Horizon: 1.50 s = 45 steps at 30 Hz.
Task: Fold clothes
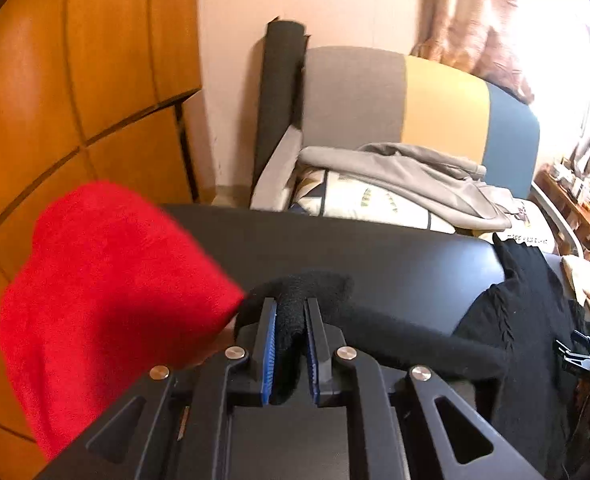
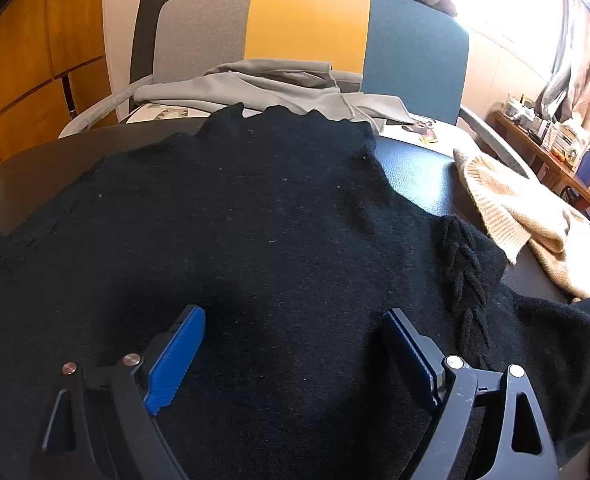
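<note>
Left gripper (image 1: 291, 320): closed on a bunched fold of the black sweater (image 1: 375, 332), pinched between its blue pads (image 1: 269, 344), above the near edge of the table.

Right gripper (image 2: 295, 344): jaws spread wide, nothing between them; it hovers over the lower body of the black sweater (image 2: 255, 240) (contact with the knit cannot be told).

Black sweater: lies spread across the dark table (image 2: 415, 164), collar toward the far edge; one part trails toward the left gripper.

Red garment (image 1: 107, 280): a blurred mass just left of the left gripper, in the left wrist view only.

Beige knit (image 2: 511, 216): on the table's right side, just beside the sweater's sleeve.

Chair (image 2: 307, 24): behind the table, its back grey, yellow and blue; a grey garment (image 2: 271, 84) lies on its seat.
</note>
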Each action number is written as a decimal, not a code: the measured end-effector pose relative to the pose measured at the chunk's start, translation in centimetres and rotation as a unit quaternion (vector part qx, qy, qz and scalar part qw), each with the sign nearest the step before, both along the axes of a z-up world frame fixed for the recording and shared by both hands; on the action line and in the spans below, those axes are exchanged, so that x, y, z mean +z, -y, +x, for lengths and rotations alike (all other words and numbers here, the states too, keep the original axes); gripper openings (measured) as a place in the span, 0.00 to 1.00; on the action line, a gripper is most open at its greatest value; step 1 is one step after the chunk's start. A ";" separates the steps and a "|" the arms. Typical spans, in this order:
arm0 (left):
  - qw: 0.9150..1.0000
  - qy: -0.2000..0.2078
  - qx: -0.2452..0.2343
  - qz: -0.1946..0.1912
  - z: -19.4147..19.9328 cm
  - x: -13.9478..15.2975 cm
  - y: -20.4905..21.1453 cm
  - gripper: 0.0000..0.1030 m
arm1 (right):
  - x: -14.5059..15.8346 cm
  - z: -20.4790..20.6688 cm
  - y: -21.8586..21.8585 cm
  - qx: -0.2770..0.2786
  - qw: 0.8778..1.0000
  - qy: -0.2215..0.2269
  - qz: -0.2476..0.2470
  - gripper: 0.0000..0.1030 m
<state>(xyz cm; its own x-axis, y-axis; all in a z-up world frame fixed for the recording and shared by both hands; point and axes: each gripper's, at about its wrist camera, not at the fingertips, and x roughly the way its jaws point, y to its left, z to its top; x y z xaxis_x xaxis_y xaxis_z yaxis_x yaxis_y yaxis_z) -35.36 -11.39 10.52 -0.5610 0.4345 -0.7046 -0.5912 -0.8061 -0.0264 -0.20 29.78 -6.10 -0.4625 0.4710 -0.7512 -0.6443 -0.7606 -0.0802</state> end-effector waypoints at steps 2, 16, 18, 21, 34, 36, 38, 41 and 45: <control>1.000 0.021 0.007 0.000 0.6 -1.5 1.5 0.12 | 0.0 0.1 0.0 0.000 1.000 0.001 0.001 0.87; 0.956 0.226 0.130 0.134 6.8 -15.1 15.3 0.22 | 0.0 0.4 -0.3 0.001 1.000 -0.001 -0.005 0.88; 0.955 0.207 0.172 0.128 6.4 -14.5 17.9 0.22 | 0.0 0.4 -0.3 0.000 1.000 -0.001 -0.005 0.88; 0.951 0.156 0.236 0.127 6.3 -12.2 21.3 0.21 | 0.0 0.4 -0.3 0.000 1.000 -0.001 -0.005 0.88; 0.990 0.130 -0.042 0.046 8.8 -12.6 -3.9 0.22 | 0.0 0.4 -0.2 0.000 1.000 0.003 0.002 0.89; 0.990 0.125 -0.061 0.015 9.0 -13.6 -7.3 0.22 | 0.0 0.4 -0.2 0.000 1.000 0.002 0.000 0.89; 0.988 0.136 -0.075 -0.019 9.7 -15.0 -9.5 0.22 | 0.0 0.5 -0.3 -0.001 1.000 0.002 -0.001 0.89; 0.988 0.135 -0.076 -0.024 11.3 -15.6 -8.8 0.21 | 0.0 0.5 -0.2 -0.001 1.000 0.002 0.001 0.89; 0.987 0.120 -0.099 -0.050 14.3 -15.3 -7.2 0.22 | -0.1 0.6 -0.3 -0.001 1.000 0.000 -0.005 0.90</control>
<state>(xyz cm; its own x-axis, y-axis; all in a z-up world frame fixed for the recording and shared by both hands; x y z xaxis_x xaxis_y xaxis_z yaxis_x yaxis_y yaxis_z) -21.09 -4.20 -4.82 -0.2845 0.4408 -0.8513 -0.7234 -0.6814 -0.1111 0.35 30.09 -6.15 -0.4623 0.4637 -0.7558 -0.6459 -0.7601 -0.0713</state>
